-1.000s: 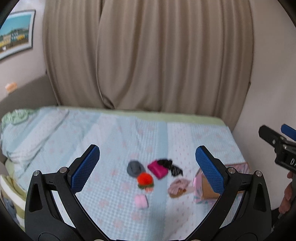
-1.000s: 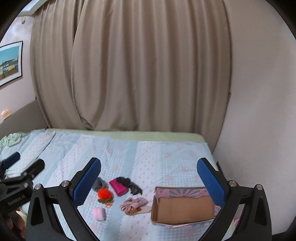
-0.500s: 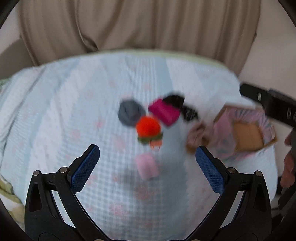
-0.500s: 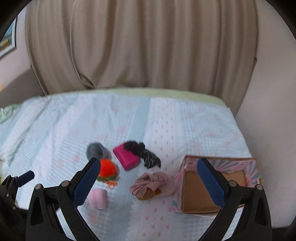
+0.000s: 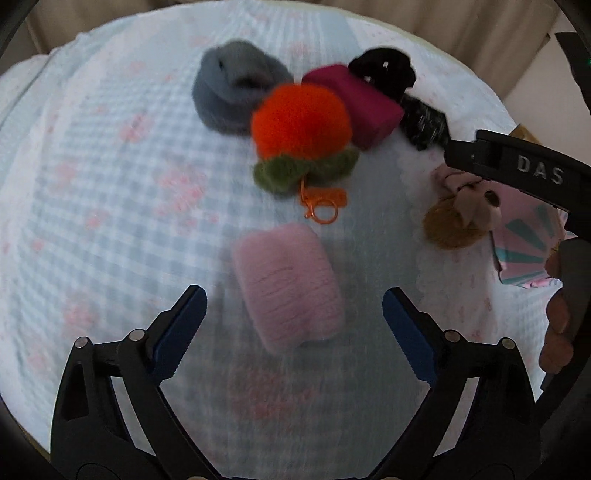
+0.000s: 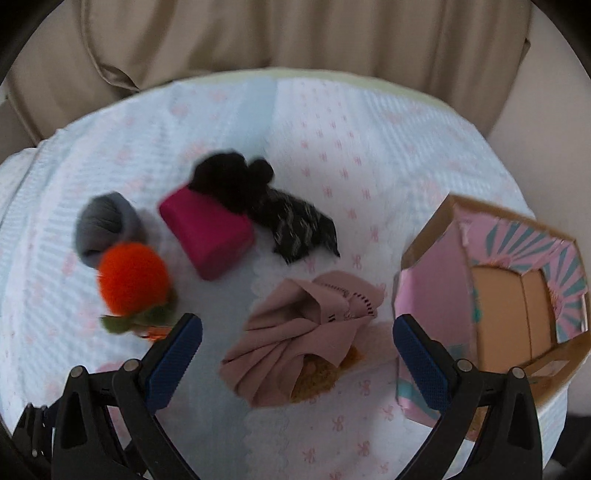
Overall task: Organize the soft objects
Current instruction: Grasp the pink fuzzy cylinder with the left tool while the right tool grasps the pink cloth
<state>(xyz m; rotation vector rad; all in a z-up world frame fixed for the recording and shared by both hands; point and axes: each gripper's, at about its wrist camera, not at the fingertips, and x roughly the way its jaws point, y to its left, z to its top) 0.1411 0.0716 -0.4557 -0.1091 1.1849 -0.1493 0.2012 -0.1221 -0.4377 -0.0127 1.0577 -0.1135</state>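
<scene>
The left tongs (image 5: 293, 321) are closing, spread about a pink fuzzy roll (image 5: 288, 284) on the bed (image 5: 110, 184), pads not touching. The right tongs (image 6: 297, 341) are spread over a dusty-pink cloth bundle (image 6: 306, 328), beside an open cardboard box (image 6: 495, 295).

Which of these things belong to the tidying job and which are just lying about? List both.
Part of the job:
- pink fuzzy roll
- orange pompom
- grey woolly item
- magenta block
- black fabric
- dusty-pink cloth bundle
- open cardboard box, the likely container

Just lying about:
- bedspread
- curtain
</scene>
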